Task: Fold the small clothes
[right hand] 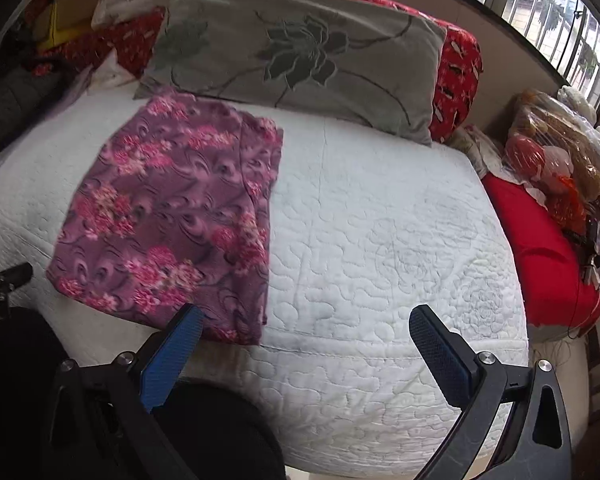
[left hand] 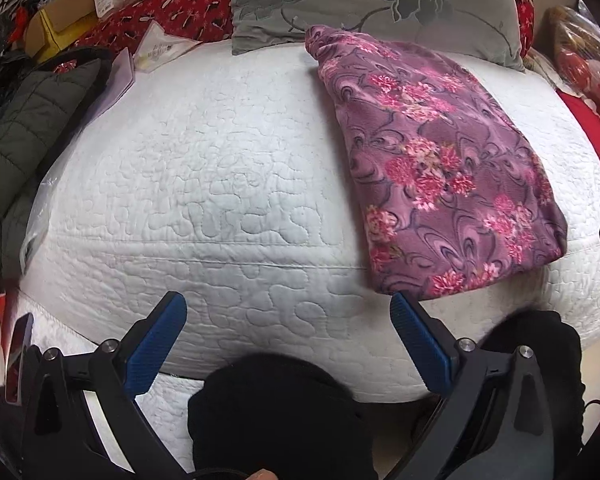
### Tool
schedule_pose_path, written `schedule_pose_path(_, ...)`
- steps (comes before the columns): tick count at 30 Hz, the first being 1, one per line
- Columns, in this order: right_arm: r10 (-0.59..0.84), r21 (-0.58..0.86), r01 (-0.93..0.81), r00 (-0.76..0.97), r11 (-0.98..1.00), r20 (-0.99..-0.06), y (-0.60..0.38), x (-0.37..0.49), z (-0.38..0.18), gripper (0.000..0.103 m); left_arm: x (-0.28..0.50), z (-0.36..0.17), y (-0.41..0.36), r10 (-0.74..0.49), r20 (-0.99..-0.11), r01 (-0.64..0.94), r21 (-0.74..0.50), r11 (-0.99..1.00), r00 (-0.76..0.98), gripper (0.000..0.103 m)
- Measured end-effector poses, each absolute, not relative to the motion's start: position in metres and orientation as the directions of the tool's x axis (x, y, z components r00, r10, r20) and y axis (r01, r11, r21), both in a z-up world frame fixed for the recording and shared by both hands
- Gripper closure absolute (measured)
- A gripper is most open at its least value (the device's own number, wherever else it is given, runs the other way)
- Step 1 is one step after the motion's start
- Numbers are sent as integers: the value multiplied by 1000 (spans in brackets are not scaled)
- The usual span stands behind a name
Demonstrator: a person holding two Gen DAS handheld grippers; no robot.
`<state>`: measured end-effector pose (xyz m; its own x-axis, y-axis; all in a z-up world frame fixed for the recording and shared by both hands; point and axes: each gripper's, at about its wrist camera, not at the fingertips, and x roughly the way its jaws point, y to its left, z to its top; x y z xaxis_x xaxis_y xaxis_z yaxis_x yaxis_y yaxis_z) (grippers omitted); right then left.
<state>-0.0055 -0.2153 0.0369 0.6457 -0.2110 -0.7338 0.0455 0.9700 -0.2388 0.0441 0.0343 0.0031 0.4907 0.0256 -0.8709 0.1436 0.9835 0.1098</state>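
Left gripper point(left hand: 288, 312) tilted steeply downward, blue-padded fingers point(left hand: 156, 344) spread wide, nothing between them. Right gripper point(right hand: 306, 328) the same story: jaws fully apart, pads point(right hand: 440, 356) bare, angled down a little less steeply. Both empty. The person's legs point(left hand: 276, 412), in black, show just beneath the two tools, and the tip of the left gripper peeks in at the right view's edge.

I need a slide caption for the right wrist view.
Open right claw above white quilt, folded purple floral garment alongside.

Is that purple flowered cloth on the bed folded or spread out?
Folded: the purple flowered cloth lies as a compact rectangle with doubled layered edges on the white quilt.
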Motion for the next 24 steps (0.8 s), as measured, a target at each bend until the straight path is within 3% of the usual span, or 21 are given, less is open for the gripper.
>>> schedule_pose_path(24, -223, -193, 122, 681, 974, -697, -236, -43, 44, 0, -6, 35, -15, -123, -822, 303, 63, 951, 556, 1)
